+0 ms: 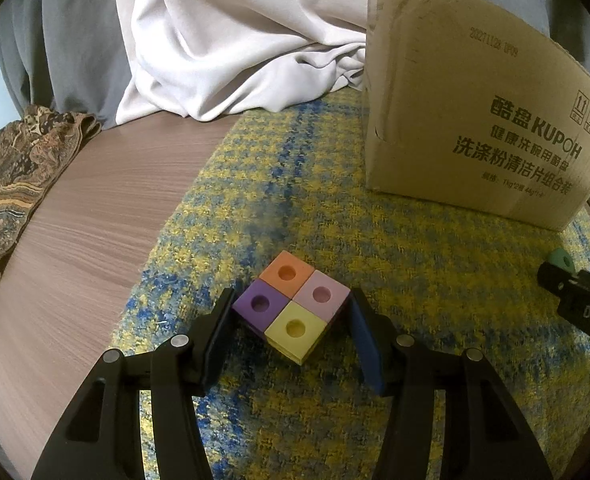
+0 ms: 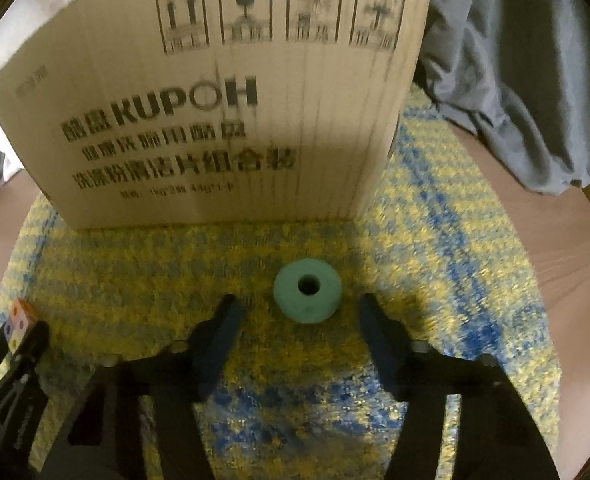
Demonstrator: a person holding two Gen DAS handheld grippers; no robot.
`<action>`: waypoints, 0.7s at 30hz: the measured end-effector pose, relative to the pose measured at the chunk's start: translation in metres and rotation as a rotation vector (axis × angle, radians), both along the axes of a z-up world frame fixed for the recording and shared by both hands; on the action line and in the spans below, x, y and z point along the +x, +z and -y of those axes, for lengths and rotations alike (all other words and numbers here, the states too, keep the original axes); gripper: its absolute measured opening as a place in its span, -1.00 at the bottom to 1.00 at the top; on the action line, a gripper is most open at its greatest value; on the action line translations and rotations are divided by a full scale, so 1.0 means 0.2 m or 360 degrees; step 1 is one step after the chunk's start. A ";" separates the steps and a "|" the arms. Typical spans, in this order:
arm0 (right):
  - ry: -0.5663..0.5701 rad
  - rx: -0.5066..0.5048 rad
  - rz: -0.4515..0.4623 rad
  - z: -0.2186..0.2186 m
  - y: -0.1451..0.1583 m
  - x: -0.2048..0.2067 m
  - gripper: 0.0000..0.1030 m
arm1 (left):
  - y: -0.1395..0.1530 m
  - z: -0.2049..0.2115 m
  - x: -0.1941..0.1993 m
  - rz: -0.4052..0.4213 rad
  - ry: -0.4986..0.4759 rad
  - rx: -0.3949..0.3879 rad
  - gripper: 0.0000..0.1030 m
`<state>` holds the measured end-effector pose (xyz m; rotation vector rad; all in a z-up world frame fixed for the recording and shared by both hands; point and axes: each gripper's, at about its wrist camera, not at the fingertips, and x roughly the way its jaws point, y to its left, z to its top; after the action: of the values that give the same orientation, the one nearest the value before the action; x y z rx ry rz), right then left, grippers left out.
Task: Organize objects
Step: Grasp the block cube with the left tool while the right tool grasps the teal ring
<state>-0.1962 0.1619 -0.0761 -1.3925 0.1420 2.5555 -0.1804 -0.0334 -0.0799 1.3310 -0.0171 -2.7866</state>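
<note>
A block of four joined cubes, orange, pink, purple and yellow, each with a round hole, rests on the yellow-blue mat. My left gripper is open, its fingers on either side of the block with small gaps. A green foam ring lies flat on the mat. My right gripper is open, its fingers astride the ring and apart from it. The ring also shows at the right of the left wrist view, beside the right gripper's tip. The cube block shows small in the right wrist view.
A tall cardboard box stands on the mat behind both objects; it fills the back of the right wrist view. White and grey cloth is piled behind. A patterned cloth lies at the left on the brown wooden table.
</note>
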 end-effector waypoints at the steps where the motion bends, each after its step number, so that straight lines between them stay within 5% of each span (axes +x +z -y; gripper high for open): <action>1: 0.0000 -0.0006 -0.0004 0.00 0.00 0.00 0.07 | 0.00 0.00 0.00 0.0000 0.0001 -0.0001 0.05; 8: 0.0029 -0.0026 -0.0027 0.02 0.00 0.00 -0.34 | 0.00 0.00 0.00 -0.0001 0.0000 0.0011 0.05; 21: 0.0067 -0.0026 -0.0095 0.00 0.07 0.03 -0.34 | 0.00 0.01 0.01 -0.0008 -0.0004 0.0039 0.04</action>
<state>-0.1898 0.1613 -0.0622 -1.3392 0.1450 2.6374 -0.1774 -0.0349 -0.0793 1.3302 0.0152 -2.8013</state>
